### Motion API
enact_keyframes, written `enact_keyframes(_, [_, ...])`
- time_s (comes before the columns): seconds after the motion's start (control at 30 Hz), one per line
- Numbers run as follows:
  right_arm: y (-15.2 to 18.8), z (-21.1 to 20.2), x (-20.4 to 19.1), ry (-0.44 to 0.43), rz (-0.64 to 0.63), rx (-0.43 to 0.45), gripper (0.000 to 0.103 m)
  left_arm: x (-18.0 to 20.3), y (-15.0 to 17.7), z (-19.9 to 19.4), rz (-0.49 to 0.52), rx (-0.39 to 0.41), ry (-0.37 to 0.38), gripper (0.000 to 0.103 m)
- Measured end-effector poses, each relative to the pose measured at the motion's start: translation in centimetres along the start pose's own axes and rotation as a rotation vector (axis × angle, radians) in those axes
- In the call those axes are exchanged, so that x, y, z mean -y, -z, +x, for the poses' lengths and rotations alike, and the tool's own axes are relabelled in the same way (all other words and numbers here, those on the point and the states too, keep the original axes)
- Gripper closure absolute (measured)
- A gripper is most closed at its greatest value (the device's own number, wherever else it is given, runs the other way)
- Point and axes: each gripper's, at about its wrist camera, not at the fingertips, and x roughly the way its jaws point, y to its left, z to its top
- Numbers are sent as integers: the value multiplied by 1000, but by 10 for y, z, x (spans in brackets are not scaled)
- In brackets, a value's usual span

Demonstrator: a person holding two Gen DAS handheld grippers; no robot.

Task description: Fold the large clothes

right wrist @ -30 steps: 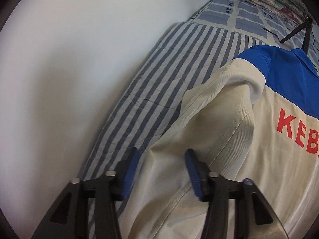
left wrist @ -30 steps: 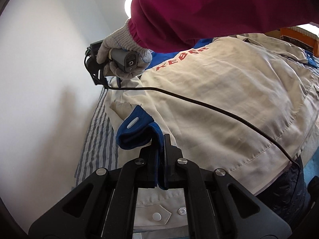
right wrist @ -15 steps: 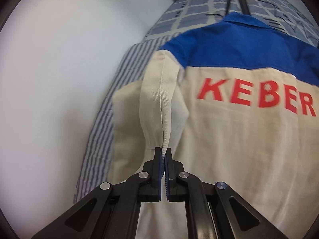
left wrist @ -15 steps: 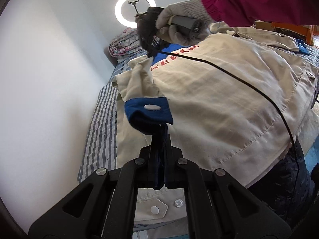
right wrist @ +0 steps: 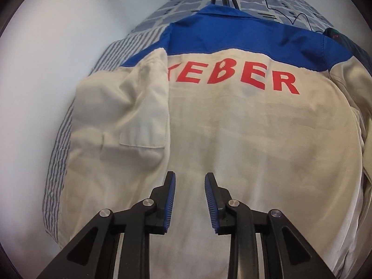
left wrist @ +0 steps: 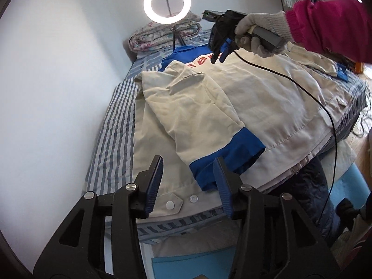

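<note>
The wall (left wrist: 58, 81) stands at the far left, with the bed (left wrist: 111, 127) and its striped sheet against it. The jacket (left wrist: 267, 107) lies back-up on the bed, cream with a blue yoke and red lettering. Its sleeve (left wrist: 197, 116) is folded across the back, the blue cuff (left wrist: 232, 155) resting near the hem.

My left tool (left wrist: 187, 181) hangs over the hem end; its jaws are opening and nothing is pressed between them. The cuff lies just ahead of the right-hand pad, apart from it as far as I can tell.

My right tool (right wrist: 189, 200) points down at the middle of the jacket's back (right wrist: 244, 139), below the lettering; its jaws are opening with only flat cloth beneath, none gripped. My gloved right hand (left wrist: 258, 32) holds its handle above the yoke, and a black cable (left wrist: 302, 86) trails across the cloth.

A ring lamp (left wrist: 167, 3) and folded quilt (left wrist: 162, 34) stand at the head of the bed.
</note>
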Motion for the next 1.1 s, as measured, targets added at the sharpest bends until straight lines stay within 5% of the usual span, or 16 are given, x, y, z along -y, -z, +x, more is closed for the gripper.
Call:
enact_keyframes(0.17, [14, -19, -32, -62, -53, 48, 69, -51, 2, 32, -369, -136, 181, 46])
enact_keyframes(0.33, [9, -15, -74, -70, -128, 86, 55, -67, 12, 79, -616, -248, 352, 46])
enact_keyframes(0.43, [-5, -9, -98, -55, -177, 100, 53, -62, 11, 97, -658, -279, 401, 46])
enact_keyframes(0.53, [-26, -1, -120, -31, -208, 115, 52, -56, 12, 112, -691, -307, 448, 59])
enact_keyframes(0.6, [-43, 6, -133, -34, -213, 125, 52, -51, 12, 119, -693, -320, 461, 72])
enact_keyframes(0.63, [-52, 9, -140, -34, -217, 131, 52, -49, 12, 121, -693, -323, 469, 93])
enact_keyframes(0.67, [-60, 14, -147, -32, -224, 136, 51, -48, 11, 122, -689, -324, 466, 96])
enact_keyframes(0.97, [-102, 72, -206, 76, -330, 96, 50, -67, 8, 74, -692, -196, 485, 100])
enact_keyframes(1.1, [-116, 86, -219, 120, -396, 91, 50, -67, 19, 75, -697, -234, 480, 101])
